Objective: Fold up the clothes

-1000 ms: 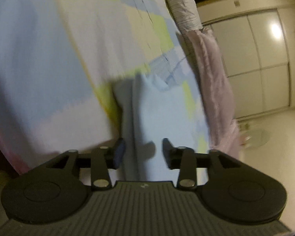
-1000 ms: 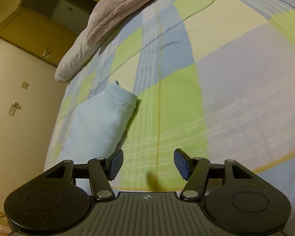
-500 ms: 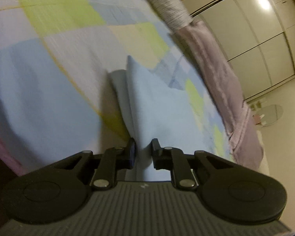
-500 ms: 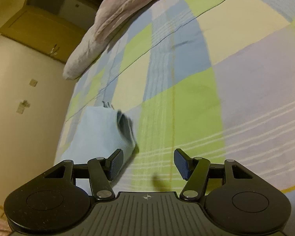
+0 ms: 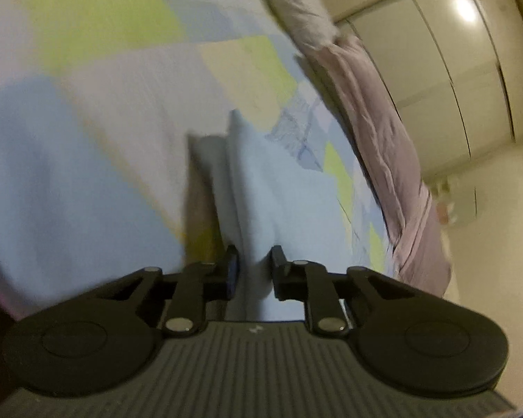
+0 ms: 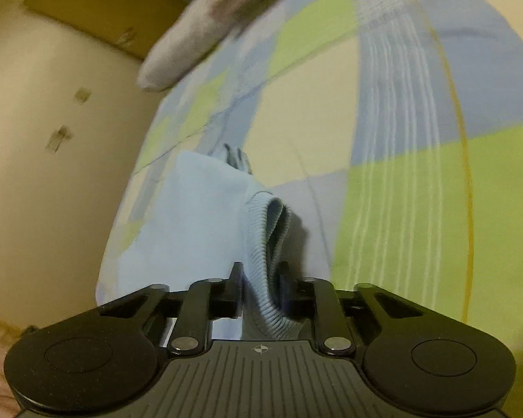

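A folded light blue garment (image 5: 279,181) lies on the checked bedsheet (image 5: 87,104), with its near end running up between the pads of my left gripper (image 5: 254,261). The jaws are closing and pinch the cloth. In the right wrist view the same light blue garment (image 6: 198,209) lies at the left, and its ribbed hem (image 6: 261,230) curls up from the sheet. My right gripper (image 6: 259,271) is closing its jaws on that hem, and the pads press on the ribbed edge. The picture is blurred by motion.
A crumpled pinkish-grey blanket (image 5: 383,132) runs along the bed's far edge, and it also shows as a blanket (image 6: 191,45) at the top of the right wrist view. White wardrobe doors (image 5: 453,69) stand beyond. A cream wall (image 6: 52,174) borders the bed, whose checked sheet (image 6: 418,139) spreads to the right.
Both grippers have closed on the blue garment. The right one swung left from the bare sheet onto the ribbed hem, which now stands lifted. The left view shifted and rolled.
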Motion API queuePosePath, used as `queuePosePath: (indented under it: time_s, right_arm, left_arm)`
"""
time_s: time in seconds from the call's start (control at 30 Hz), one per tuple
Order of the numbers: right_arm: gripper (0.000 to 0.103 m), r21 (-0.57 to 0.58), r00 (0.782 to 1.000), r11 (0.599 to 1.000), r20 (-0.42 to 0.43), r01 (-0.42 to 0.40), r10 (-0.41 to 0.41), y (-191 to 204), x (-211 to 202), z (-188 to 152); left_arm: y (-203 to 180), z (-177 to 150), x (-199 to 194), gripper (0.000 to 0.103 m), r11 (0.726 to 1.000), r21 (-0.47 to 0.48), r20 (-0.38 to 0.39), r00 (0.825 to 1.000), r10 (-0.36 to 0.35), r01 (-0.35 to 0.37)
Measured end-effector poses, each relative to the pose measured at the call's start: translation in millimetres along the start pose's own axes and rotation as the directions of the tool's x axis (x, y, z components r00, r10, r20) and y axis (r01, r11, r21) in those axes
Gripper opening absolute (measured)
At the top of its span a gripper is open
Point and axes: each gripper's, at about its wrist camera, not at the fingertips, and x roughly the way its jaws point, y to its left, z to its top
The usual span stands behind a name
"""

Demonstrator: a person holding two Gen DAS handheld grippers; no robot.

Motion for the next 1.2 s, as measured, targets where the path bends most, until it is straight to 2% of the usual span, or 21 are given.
queuePosePath:
  time_s: [0.1, 0.2, 0.3, 0.33, 0.37, 0.4, 0.43, 0.53, 0.63, 0.67, 0.7, 0.73, 0.83, 0.9, 0.93, 0.97, 1.0, 1.03, 1.1, 1.17, 1.2]
  right_arm:
    - [0.009, 0.052, 0.999, 0.998, -0.025, -0.039, 0.041, 3.6, -0.2, -26.1]
    - [0.011, -0.002, 1.000, 1.000, -0.013, -0.025, 0.025, 9.0, 1.6, -47.2]
    - [0.043, -0.100, 0.999, 0.994, 0.024, 0.031, -0.029, 19.6, -10.5, -38.8]
    - [0.064, -0.139, 0.997, 0.989, 0.060, 0.046, -0.038, 25.1, -16.5, -33.0]
    - [0.078, -0.180, 0.994, 0.982, 0.100, 0.057, -0.039, 30.7, -22.3, -26.8]
    - [0.079, -0.220, 0.989, 0.973, 0.140, 0.069, -0.038, 36.2, -28.0, -20.6]
    - [0.079, -0.251, 0.989, 0.966, 0.148, 0.062, -0.025, 40.9, -27.5, -10.7]
    - [0.079, -0.268, 0.997, 0.963, 0.078, 0.006, 0.016, 44.2, 2.2, 14.5]
    - [0.078, -0.255, 1.000, 0.967, -0.007, -0.004, 0.002, 39.3, 44.5, 30.3]
    - [0.062, -0.247, 1.000, 0.969, -0.023, 0.000, -0.006, 36.0, 56.9, 32.8]
    - [0.047, -0.238, 0.999, 0.971, -0.033, 0.001, -0.009, 32.4, 67.7, 34.9]
    - [0.021, -0.216, 0.999, 0.976, -0.039, 0.001, -0.009, 29.1, 74.5, 36.0]
    - [0.013, -0.196, 1.000, 0.981, -0.008, -0.013, 0.012, 24.7, 72.9, 35.4]
    - [0.011, -0.211, 0.999, 0.977, 0.037, -0.022, 0.031, 23.7, 64.4, 33.3]
    - [0.011, -0.207, 0.998, 0.978, 0.048, -0.017, 0.028, 22.3, 63.9, 32.2]
    - [0.012, -0.200, 0.998, 0.980, 0.054, -0.010, 0.022, 20.7, 64.8, 31.3]
    - [0.014, -0.186, 0.999, 0.983, 0.051, 0.001, 0.008, 18.4, 65.9, 30.4]
    - [0.021, -0.168, 0.999, 0.986, 0.043, 0.015, -0.008, 15.8, 67.1, 29.4]
    - [0.037, -0.130, 0.998, 0.991, 0.065, 0.023, -0.014, 13.8, 52.9, 24.5]
    - [0.070, -0.102, 0.994, 0.994, 0.108, 0.032, -0.021, 14.8, 31.9, 15.7]
    - [0.072, -0.096, 0.992, 0.995, 0.129, 0.032, -0.019, 17.4, 21.7, 10.1]
  left_arm:
    - [-0.7, 25.1, -0.8, 0.014, 0.996, 0.069, 0.032, 0.998, 0.057, -0.059]
    - [8.8, 35.6, 10.4, 0.023, 0.995, 0.070, -0.025, 0.996, 0.080, -0.078]
    - [18.8, 42.5, 6.9, 0.032, 0.995, 0.059, -0.036, 0.996, 0.078, -0.075]
    - [22.2, 44.2, 2.9, 0.035, 0.996, 0.053, -0.029, 0.997, 0.072, -0.071]
    - [25.6, 45.9, -1.2, 0.041, 0.997, 0.047, -0.023, 0.997, 0.067, -0.066]
    - [30.5, 48.1, -2.4, 0.044, 0.998, 0.023, -0.016, 0.998, 0.059, -0.059]
    - [33.3, 50.9, 2.6, 0.044, 0.999, 0.010, -0.020, 0.998, 0.051, -0.051]
    - [38.1, 59.0, 20.6, 0.042, 1.000, -0.014, -0.035, 0.999, 0.023, -0.023]
    - [36.5, 65.9, 37.4, 0.031, 1.000, -0.017, -0.044, 0.999, -0.019, 0.018]
    - [34.5, 68.2, 42.1, 0.018, 1.000, -0.007, -0.041, 0.999, -0.022, 0.022]
    - [32.2, 70.6, 46.8, 0.016, 1.000, 0.005, -0.038, 0.999, -0.023, 0.024]
    - [29.8, 72.9, 51.5, 0.015, 1.000, 0.017, -0.034, 0.999, -0.025, 0.026]
    - [13.8, 75.5, 50.5, 0.013, 0.986, 0.155, -0.006, 0.999, -0.054, 0.054]
    - [13.2, 76.9, 52.7, 0.014, 0.975, 0.206, 0.003, 0.997, -0.082, 0.079]
    - [17.7, 77.9, 58.2, 0.015, 0.979, 0.195, -0.012, 0.998, -0.058, 0.060]
    - [24.9, 79.2, 66.5, 0.025, 0.986, 0.164, -0.038, 0.999, -0.018, 0.024]
    - [31.7, 79.9, 68.8, 0.029, 0.993, 0.120, -0.041, 0.999, -0.014, 0.019]
    - [35.5, 80.3, 65.7, 0.030, 0.996, 0.083, -0.038, 0.999, -0.023, 0.026]
    - [30.1, 78.7, 51.4, 0.035, 0.998, 0.066, -0.023, 0.999, 0.024, -0.023]
    - [19.8, 73.4, 33.8, 0.038, 0.993, 0.077, -0.010, 0.996, 0.089, -0.088]
    - [15.0, 68.5, 24.8, 0.038, 0.989, 0.077, -0.015, 0.992, 0.125, -0.123]
